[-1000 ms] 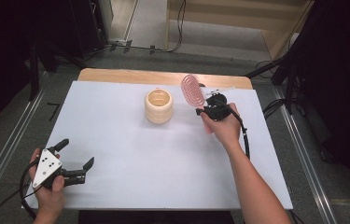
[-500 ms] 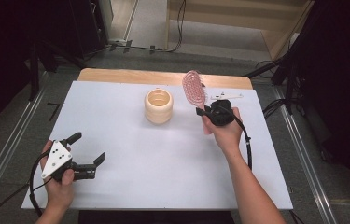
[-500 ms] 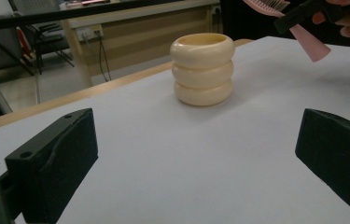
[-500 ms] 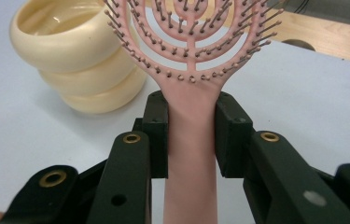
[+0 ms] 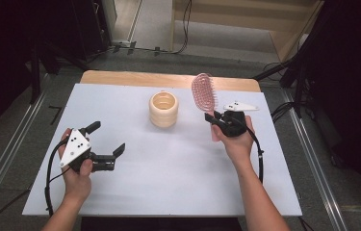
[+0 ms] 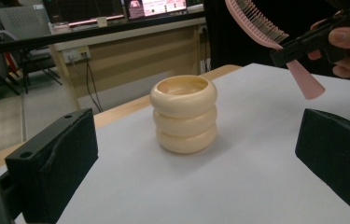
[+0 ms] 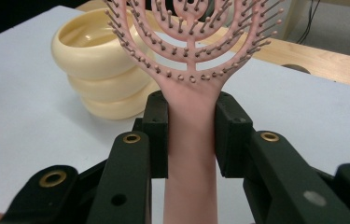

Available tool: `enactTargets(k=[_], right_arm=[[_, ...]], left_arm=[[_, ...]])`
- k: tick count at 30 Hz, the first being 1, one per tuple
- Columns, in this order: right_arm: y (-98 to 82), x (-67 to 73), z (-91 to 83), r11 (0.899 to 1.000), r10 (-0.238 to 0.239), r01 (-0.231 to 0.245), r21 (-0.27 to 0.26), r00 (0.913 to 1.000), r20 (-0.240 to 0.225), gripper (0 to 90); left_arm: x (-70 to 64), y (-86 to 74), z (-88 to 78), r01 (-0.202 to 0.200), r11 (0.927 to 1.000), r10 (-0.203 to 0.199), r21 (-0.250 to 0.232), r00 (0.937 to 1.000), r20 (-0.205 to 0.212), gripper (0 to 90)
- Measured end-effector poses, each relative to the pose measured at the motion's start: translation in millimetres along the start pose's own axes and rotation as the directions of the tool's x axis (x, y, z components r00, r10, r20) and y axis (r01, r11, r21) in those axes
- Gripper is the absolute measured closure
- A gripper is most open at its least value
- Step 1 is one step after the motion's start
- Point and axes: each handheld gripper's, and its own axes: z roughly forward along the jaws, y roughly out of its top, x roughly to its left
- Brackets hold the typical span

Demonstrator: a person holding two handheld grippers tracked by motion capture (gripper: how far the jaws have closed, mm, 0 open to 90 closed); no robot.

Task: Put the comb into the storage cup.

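2 grippers were in use over the white table [image 5: 168,192]. Right gripper [image 5: 215,121] was clamped on the handle of the pink hairbrush [image 5: 203,92]; in the right gripper view both jaws pressed flat against the handle [image 7: 191,135], bristle head up and tilted. The brush was held off the table, just to the right of the cream ribbed cup [image 5: 163,109] as the high view shows it, not touching it. Left gripper [image 5: 106,143] had its jaws spread wide with nothing between them, well to the near left of the cup and aimed toward it; the cup [image 6: 184,113] sat upright between its jaws' sightline.

Judged step: carrying the brush toward the cup, probably to stand it inside. Next move calls for bringing the brush over the cup mouth and turning it handle-down before letting go; the left gripper may need to steady the cup.

No brand, label or legible writing on brush or cup; distant screens too blurred to read.
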Motion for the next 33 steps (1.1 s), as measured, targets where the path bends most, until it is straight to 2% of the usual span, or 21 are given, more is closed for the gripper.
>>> enactTargets(k=[6,12,18,22,23,25,26,27,28,31,33], right_arm=[[-4.3,4.1,-6.1,0.999,-0.001,0.0,-0.043,0.9999,-0.016,68.1],[-7.9,8.6,-7.8,0.999,-0.008,0.006,-0.054,0.9995,-0.03,68.2],[-13.8,14.0,-11.0,0.995,-0.033,0.027,-0.096,0.998,-0.055,68.2],[-16.2,16.2,-13.0,0.993,-0.031,0.023,-0.117,0.9974,-0.065,68.2],[-18.2,17.3,-13.5,0.991,-0.046,0.035,-0.128,0.9951,-0.087,68.2],[-18.9,18.0,-13.4,0.991,-0.052,0.04,-0.13,0.9943,-0.093,68.2],[-22.3,21.0,-12.6,0.985,-0.095,0.079,-0.151,0.9904,-0.101,68.2],[-22.3,21.0,-12.6,0.985,-0.095,0.079,-0.151,0.9904,-0.101,68.2],[-24.7,24.7,-11.5,0.978,-0.139,0.122,-0.171,0.9863,-0.088,68.2],[-25.8,28.6,-10.8,0.974,-0.16,0.14,-0.179,0.9818,-0.102,68.2],[-26.3,32.8,-10.1,0.973,-0.165,0.144,-0.18,0.9799,-0.112,68.2]], left_arm=[[-1.1,9.7,15.4,0.028,0.9996,-0.028,0.01,0.9983,0.05,0.0],[-2.6,18.8,24.7,0.024,0.9996,-0.025,0.012,0.9978,0.062,0.0],[-6.4,29.0,37.3,0.035,0.9994,-0.035,0.002,0.996,0.082,0.0],[-10.3,31.7,47.9,0.043,0.9991,-0.043,0.003,0.9942,0.099,0.0],[-12.1,32.2,52.9,0.046,0.9989,-0.046,0.005,0.9936,0.103,0.0],[-13.1,32.6,56.9,0.05,0.9987,-0.05,0.004,0.9929,0.107,0.0],[-14.7,33.1,61.8,0.053,0.9986,-0.054,0.008,0.9921,0.114,0.0],[-14.7,33.1,61.8,0.053,0.9986,-0.054,0.008,0.9921,0.114,0.0],[-17.6,33.2,66.1,0.047,0.9988,-0.048,0.012,0.991,0.125,0.0],[-21.0,31.9,69.2,0.049,0.9987,-0.051,0.015,0.9885,0.142,0.0],[-24.0,30.9,74.1,0.065,0.9976,-0.068,0.021,0.9834,0.168,0.0]])
